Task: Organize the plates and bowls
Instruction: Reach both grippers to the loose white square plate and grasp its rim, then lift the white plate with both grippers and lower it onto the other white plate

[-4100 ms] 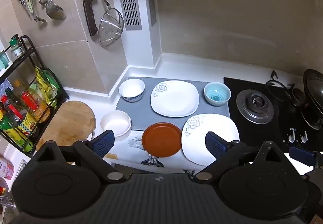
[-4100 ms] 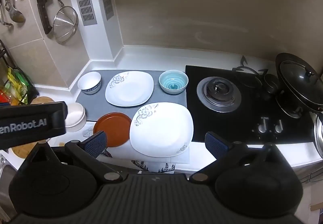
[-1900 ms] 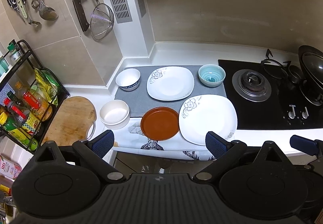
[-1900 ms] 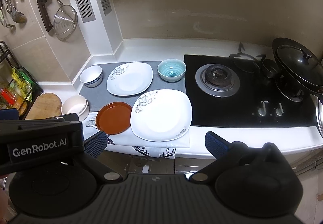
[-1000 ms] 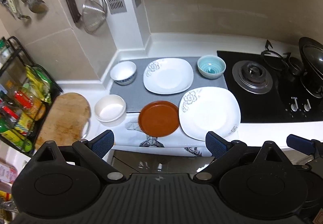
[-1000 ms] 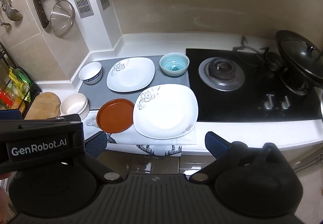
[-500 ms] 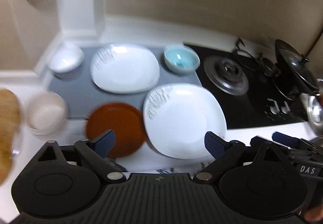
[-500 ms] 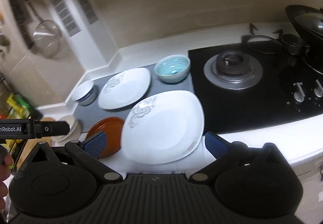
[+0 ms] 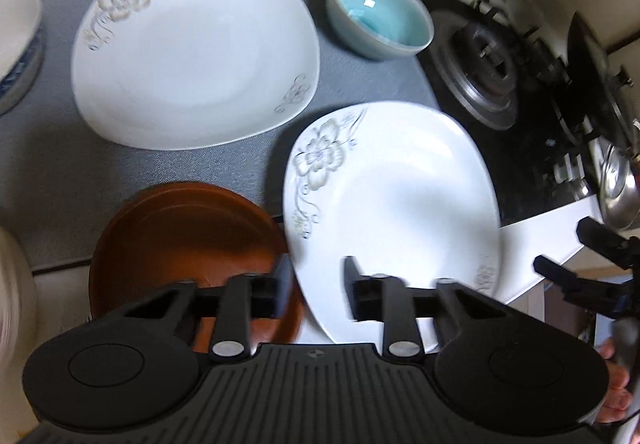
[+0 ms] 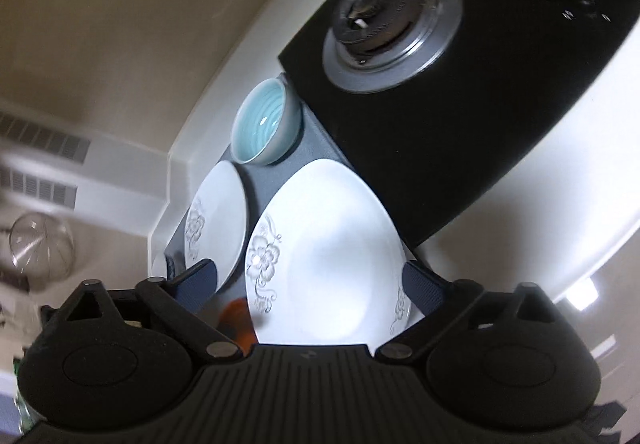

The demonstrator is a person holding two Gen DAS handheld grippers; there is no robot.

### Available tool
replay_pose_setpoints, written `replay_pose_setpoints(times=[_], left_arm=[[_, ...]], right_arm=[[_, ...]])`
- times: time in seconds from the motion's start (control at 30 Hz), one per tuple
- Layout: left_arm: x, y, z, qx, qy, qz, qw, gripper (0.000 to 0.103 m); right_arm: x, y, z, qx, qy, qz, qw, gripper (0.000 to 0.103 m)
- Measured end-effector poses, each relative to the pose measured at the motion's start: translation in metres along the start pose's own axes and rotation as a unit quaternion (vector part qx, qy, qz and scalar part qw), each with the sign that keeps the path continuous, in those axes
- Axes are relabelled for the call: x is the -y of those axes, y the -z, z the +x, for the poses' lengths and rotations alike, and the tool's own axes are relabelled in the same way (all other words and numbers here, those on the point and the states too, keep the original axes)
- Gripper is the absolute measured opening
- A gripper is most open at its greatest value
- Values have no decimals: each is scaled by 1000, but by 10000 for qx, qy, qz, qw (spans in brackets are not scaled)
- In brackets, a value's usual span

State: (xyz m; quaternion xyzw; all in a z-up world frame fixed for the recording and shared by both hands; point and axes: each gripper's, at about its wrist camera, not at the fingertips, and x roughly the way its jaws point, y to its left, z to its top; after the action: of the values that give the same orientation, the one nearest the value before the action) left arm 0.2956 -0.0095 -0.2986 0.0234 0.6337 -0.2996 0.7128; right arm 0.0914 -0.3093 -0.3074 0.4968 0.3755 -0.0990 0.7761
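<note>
White stone surface runs beside a black glass gas hob, with a grey rectangular mat carrying most of the crockery. Two square white ceramic plates with grey flower prints dominate: the far flowered plate lies flat on the mat, and the near flowered plate sits at the front edge, partly on the mat and just beside the hob. Touching its left rim lies a round terracotta-brown plate. A pale turquoise ceramic bowl stands at the back, between the far plate and the hob; a blue-patterned white bowl shows at the left edge.

Left gripper hangs low over the seam where the brown plate meets the near flowered plate, jaws narrowed to a slim gap and clamped on nothing; whether either pad touches a rim is lost in blur. Right gripper, tilted steeply, frames the near flowered plate between widely parted jaws, holding nothing.

Nothing appears stacked so far, so the sorting looks to be at its opening step: taking hold of the near flowered plate. Next move likely calls for one jaw slipped under its shallow rim, a firm pinch, then a level lift onto the matching far plate without scraping the brown one.
</note>
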Motion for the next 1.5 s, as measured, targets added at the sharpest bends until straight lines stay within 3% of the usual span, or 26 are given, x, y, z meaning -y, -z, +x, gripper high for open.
replay_pose_setpoints(times=[0.2,0.47,0.57,0.7,0.8,0.9,0.97,1.1,1.27,1.5], left_arm=[[-8,-16,21,-285,16,-95,9995,14],[-18,-16,36,-404,-42,-769,9962,15],[-15,-15,38,-312,-168,-828,9959,21],[-13,-16,40,-372,-149,-1123,9929,20],[-7,-15,35,-383,-295,-1337,9898,20],[2,-12,30,-286,-500,-1232,9907,21],[3,-11,37,-426,-515,-1253,9899,21],[8,-15,44,-421,-492,-1349,9887,39],[27,-15,33,-255,-911,-1253,9876,38],[26,-18,3,55,-391,-1632,9858,37]], right_arm=[[7,-7,4,25,396,80,9992,83],[31,-31,32,-400,427,-14,9983,77],[41,-36,46,-702,284,61,9971,66],[49,-38,53,-907,-103,140,9957,38],[51,-39,51,-976,-225,41,9950,37],[56,-40,52,-1122,-389,20,9929,37],[61,-42,55,-1215,-521,57,9912,36],[63,-45,72,-1383,-727,-12,9877,34],[52,-44,71,-1412,-775,-367,9863,27],[47,-59,54,-1592,-1000,-801,9789,20]])
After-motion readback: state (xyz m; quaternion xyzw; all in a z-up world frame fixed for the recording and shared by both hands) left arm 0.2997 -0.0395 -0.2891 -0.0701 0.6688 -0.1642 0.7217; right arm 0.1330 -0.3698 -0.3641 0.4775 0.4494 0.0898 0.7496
